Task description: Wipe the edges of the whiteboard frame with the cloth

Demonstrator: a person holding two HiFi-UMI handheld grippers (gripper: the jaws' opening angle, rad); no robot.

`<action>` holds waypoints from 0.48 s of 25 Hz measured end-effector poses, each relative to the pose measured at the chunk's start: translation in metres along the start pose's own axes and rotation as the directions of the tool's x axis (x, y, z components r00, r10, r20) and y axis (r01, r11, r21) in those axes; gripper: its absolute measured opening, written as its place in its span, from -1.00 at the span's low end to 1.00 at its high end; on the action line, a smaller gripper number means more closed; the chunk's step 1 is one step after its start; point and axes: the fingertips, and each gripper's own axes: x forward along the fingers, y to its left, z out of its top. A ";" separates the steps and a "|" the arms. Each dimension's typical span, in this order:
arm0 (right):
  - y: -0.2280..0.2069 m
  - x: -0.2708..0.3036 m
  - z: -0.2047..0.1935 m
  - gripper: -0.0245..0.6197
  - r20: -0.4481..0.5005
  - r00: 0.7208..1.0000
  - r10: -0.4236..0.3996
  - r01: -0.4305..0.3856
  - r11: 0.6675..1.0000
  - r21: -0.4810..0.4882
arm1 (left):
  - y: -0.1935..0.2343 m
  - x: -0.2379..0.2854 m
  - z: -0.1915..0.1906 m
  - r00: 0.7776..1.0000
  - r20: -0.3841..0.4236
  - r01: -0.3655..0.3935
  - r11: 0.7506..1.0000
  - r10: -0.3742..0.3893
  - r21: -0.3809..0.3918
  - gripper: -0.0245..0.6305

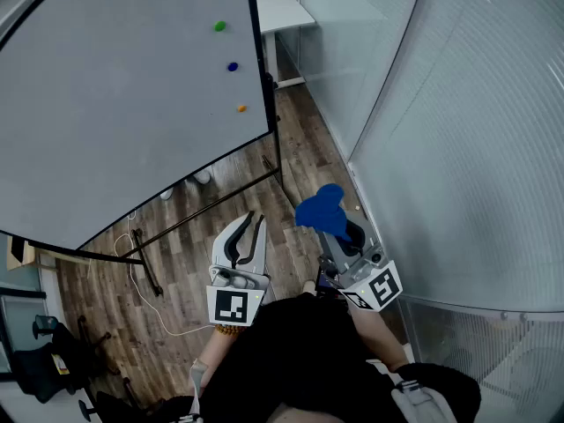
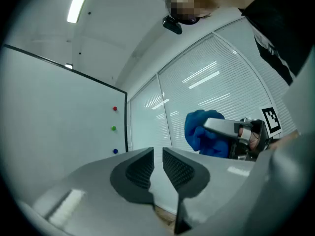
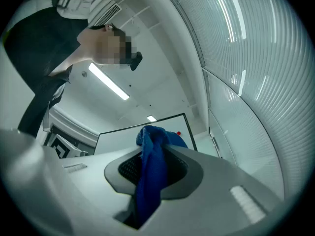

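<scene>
The whiteboard fills the upper left of the head view; its black frame runs down the right side and slants along the bottom. My right gripper is shut on a blue cloth, low and right of the board's lower right corner, not touching it. In the right gripper view the cloth hangs between the jaws of that gripper, with the whiteboard beyond. My left gripper points at the floor below the board. Its jaws stand a narrow gap apart with nothing between them.
Coloured magnets dot the board near its right edge. The board's black stand legs and a white cable lie on the wooden floor. A glass wall with blinds runs along the right. A white table stands beyond.
</scene>
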 end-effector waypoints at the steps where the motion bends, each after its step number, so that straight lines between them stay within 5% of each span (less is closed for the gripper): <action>1: -0.003 -0.005 0.001 -0.67 0.006 1.000 0.016 -0.016 1.000 0.020 | -0.005 0.003 -0.002 1.000 -0.003 -0.001 1.000 0.001 -0.002 -0.48; 12: -0.041 -0.030 -0.016 -0.63 -0.038 0.994 0.104 -0.100 0.989 0.106 | -0.039 0.034 -0.024 0.997 -0.032 -0.065 0.997 0.064 -0.029 -0.49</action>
